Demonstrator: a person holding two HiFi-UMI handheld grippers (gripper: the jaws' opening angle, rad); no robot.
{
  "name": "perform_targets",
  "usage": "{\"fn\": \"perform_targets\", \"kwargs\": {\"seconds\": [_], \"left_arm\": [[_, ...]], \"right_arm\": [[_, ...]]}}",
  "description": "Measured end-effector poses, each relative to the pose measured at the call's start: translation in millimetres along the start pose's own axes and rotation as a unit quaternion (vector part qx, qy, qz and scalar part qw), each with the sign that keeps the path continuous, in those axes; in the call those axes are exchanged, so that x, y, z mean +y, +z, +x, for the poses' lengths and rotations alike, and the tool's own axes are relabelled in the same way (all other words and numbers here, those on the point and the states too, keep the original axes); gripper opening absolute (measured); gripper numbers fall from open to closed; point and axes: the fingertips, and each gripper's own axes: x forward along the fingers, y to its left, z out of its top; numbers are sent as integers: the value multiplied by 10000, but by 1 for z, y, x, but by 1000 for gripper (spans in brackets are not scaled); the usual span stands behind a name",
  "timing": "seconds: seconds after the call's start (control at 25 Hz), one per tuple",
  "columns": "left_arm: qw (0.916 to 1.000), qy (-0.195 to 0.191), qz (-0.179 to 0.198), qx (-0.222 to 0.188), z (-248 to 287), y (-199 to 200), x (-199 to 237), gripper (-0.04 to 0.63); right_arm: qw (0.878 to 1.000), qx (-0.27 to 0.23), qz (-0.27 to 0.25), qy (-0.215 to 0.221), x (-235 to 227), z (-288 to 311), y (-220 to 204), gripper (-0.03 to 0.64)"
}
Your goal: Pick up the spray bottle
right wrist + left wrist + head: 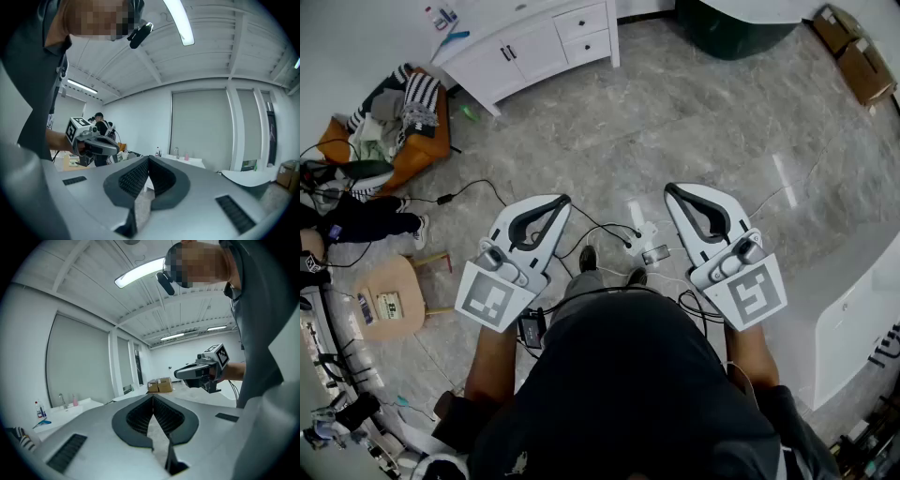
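Observation:
My left gripper [565, 200] and right gripper [669, 188] are held side by side at waist height over the grey floor, both shut with nothing between the jaws. In the left gripper view the black pads [161, 416] meet at the tip, and my left gripper [153, 396] points across the room. My right gripper [149, 158] looks the same in its own view. A small bottle [37, 408] stands on a white counter far to the left, next to a pink bottle [74, 401]. The same small bottle [158, 152] shows far off in the right gripper view. Neither gripper is near it.
A white cabinet [534, 42] stands at the back left, an orange chair [403, 122] piled with clothes beside it. A wooden stool [389, 295] is at the left. Cables [609, 230] lie on the floor ahead. Cardboard boxes [853, 52] sit back right. Another person [99, 123] stands far off.

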Motion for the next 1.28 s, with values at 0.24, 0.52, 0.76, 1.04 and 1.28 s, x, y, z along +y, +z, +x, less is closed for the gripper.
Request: {"fn": "perform_targets", "kwargs": {"seconds": [0.24,0.52,0.76,1.04,1.28], "left_arm": [[9999,102,-11,78,-5,-2,-3,6],[9995,236,-32,218,-20,-6,-3,6],[9990,310,-80,303,-28,-13,-2,6],[9981,533,-85,300,-47,-18,18,6],[9979,605,-157,171,-67,-33,64,6]], "right_arm": [[10000,-23,37,13,-2,-2,-2,9],[9998,-58,108,143,9,1,-2,9],[9991,-193,313,216,15,5,0,9],[9993,-43,295,208,20,16,-5,9],[9997,115,186,77,27,53,-2,9]]}}
